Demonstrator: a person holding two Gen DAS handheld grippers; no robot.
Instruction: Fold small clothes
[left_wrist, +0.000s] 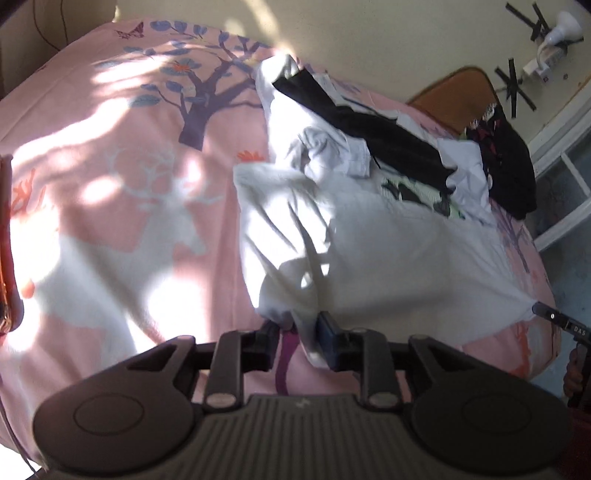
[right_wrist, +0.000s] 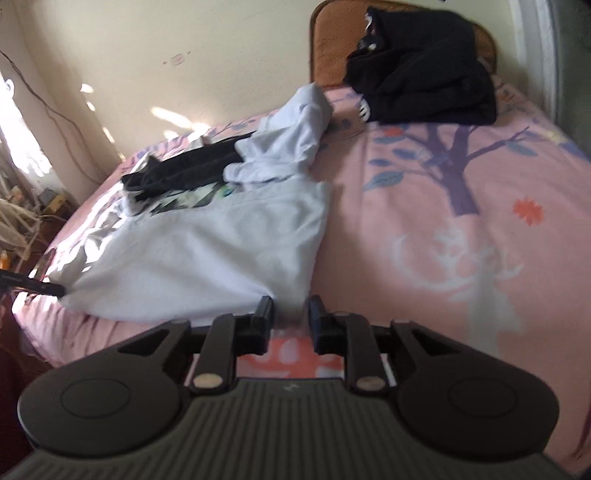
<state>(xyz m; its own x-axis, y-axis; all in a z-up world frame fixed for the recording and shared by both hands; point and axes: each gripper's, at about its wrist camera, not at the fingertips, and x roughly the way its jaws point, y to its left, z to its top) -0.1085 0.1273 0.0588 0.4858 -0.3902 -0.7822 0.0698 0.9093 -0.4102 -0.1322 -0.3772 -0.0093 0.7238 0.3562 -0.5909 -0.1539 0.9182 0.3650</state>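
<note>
A white garment (left_wrist: 388, 258) lies spread on the pink bed (left_wrist: 110, 184), stretched between both grippers. My left gripper (left_wrist: 301, 332) is shut on its near left corner, and white cloth bunches between the fingers. In the left wrist view the right gripper (left_wrist: 539, 308) pinches the other corner at the far right. In the right wrist view the white garment (right_wrist: 207, 251) reaches my right gripper (right_wrist: 291, 314), whose fingers hold the cloth's corner between them. The left gripper's tip (right_wrist: 55, 290) shows at the garment's far corner.
A pile of white and black clothes (left_wrist: 369, 147) lies behind the garment. A black garment (right_wrist: 424, 66) sits by the orange headboard (right_wrist: 328, 44). The bed's right side with the tree and deer print (right_wrist: 461, 221) bears nothing. A wall lamp (left_wrist: 554, 33) and window are nearby.
</note>
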